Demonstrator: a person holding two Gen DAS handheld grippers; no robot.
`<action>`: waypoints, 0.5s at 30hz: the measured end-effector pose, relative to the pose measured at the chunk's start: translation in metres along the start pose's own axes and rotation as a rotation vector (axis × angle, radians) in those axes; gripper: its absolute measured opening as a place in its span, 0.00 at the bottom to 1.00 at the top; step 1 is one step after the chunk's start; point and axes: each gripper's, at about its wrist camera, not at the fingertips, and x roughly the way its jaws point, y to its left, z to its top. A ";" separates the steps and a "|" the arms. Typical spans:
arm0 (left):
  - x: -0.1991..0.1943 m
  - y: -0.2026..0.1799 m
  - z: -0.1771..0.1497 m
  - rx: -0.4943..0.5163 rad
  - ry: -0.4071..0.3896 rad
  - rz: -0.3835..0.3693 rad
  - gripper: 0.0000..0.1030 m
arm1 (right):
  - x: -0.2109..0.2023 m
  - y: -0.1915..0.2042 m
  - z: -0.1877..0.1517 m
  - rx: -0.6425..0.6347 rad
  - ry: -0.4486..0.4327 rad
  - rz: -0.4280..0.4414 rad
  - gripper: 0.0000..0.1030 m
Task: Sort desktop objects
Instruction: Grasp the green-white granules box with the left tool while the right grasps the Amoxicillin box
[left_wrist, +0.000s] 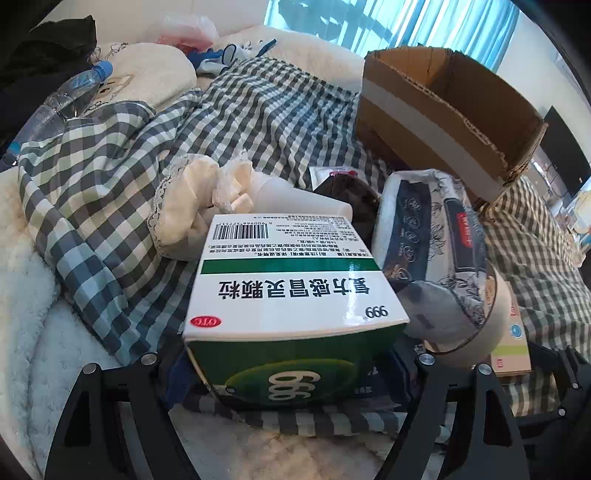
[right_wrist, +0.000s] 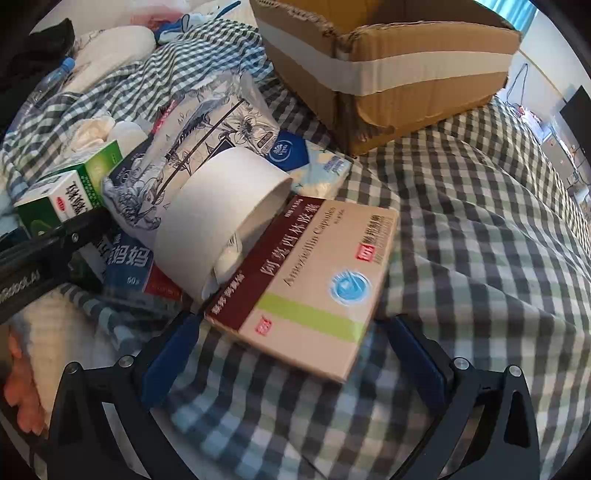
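Left gripper (left_wrist: 291, 373) low in the frame, reaching forward, fingers spread on both sides of one green and white medicine box (left_wrist: 291, 295); touching or not, cannot tell. Box in the lower middle, lying on the checked blanket (left_wrist: 110, 206) on the bed.

Right gripper (right_wrist: 291, 354) low too, pointing up the frame, blue fingers (right_wrist: 166, 365) wide apart, beside the near end of one tan medicine box (right_wrist: 314, 284) but not squeezing it. Tan box in the middle of the right view, flat on the blanket.

One roll of white tape (right_wrist: 225, 218) leaning on the tan box. One flowery tissue pack (right_wrist: 207, 140) behind the roll. One cardboard box (right_wrist: 388, 66) at the top. Two clear water bottles (left_wrist: 62, 107) at upper left of the left view.
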 end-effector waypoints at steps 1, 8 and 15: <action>0.001 0.000 0.000 0.001 0.003 0.004 0.82 | 0.002 0.002 0.001 -0.006 0.003 -0.007 1.00; 0.007 -0.001 0.000 0.019 0.004 0.025 0.82 | -0.001 -0.008 -0.002 0.020 -0.006 0.014 0.83; -0.001 0.003 -0.002 0.016 -0.014 0.016 0.79 | -0.033 -0.017 -0.013 0.052 -0.057 0.033 0.81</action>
